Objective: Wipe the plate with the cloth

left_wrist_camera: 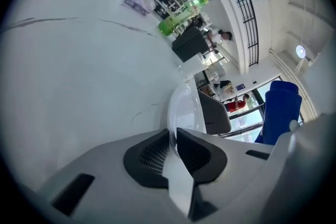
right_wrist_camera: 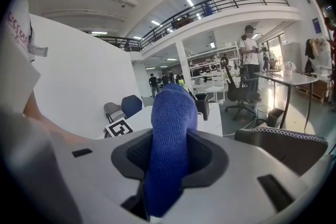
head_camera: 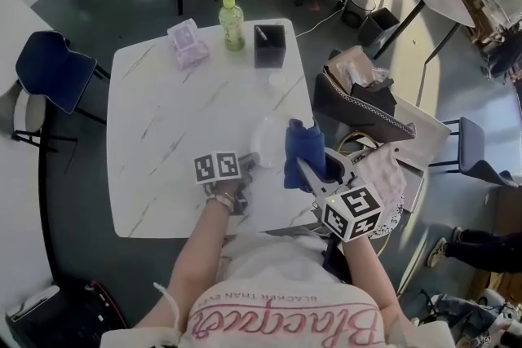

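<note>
Head view: a clear plate (head_camera: 266, 134) is held by the left gripper (head_camera: 253, 162) and a blue cloth (head_camera: 303, 149) by the right gripper (head_camera: 314, 172), at the near edge of the white table (head_camera: 163, 118).

The plate's rim is pinched between the closed left jaws, and the rest of it is tilted and reaches ahead of them. The cloth is clamped in the right jaws and stands just right of the plate; contact between the two cannot be judged. Bare tabletop is left ahead and to the left of both grippers. Well ahead, by the far edge, a green bottle (head_camera: 232, 22), a black box (head_camera: 270, 45) and a lilac pack (head_camera: 188, 42) are lined up. A bag (head_camera: 359, 94) on a chair is seen right of the right gripper, off the table.
</note>
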`<state>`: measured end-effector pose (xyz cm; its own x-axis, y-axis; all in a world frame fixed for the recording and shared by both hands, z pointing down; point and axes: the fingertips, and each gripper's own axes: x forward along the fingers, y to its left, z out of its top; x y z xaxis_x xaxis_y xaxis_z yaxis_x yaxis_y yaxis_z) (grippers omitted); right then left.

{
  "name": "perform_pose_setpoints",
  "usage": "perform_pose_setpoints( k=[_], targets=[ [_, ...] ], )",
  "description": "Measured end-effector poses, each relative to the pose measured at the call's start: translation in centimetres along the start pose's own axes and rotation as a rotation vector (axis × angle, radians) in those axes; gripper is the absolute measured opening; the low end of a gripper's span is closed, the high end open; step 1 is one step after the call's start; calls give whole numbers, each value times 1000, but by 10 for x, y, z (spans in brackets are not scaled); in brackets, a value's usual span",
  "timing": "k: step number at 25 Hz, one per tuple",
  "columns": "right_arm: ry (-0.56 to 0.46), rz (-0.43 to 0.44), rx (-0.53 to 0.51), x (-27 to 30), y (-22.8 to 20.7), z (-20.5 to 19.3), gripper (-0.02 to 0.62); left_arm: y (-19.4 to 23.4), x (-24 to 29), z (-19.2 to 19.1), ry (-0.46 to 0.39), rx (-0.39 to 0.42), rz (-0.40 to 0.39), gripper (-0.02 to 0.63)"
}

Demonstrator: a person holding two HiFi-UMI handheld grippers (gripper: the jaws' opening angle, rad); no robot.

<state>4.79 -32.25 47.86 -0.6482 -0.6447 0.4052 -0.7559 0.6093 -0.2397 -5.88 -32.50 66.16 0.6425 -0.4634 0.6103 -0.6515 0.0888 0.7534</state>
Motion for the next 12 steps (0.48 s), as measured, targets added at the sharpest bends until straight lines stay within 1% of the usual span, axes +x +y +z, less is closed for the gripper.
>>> perform_pose_setpoints(
  k=[3, 6, 8, 12],
  targets=[
    [-8, -7, 3, -4, -1, 1, 123, -3, 1, -1, -2, -16, -32, 32],
    [-22, -6, 1, -9, -1, 4, 124, -13, -2, -1, -33, -25, -105, 18],
    [-32, -4, -3, -11, -1, 6, 124, -22, -4, -2, -52, -7, -147, 11],
    [-62, 0, -8, -16, 1, 11, 124, -36, -11, -9, -64, 39, -185, 11]
  ],
)
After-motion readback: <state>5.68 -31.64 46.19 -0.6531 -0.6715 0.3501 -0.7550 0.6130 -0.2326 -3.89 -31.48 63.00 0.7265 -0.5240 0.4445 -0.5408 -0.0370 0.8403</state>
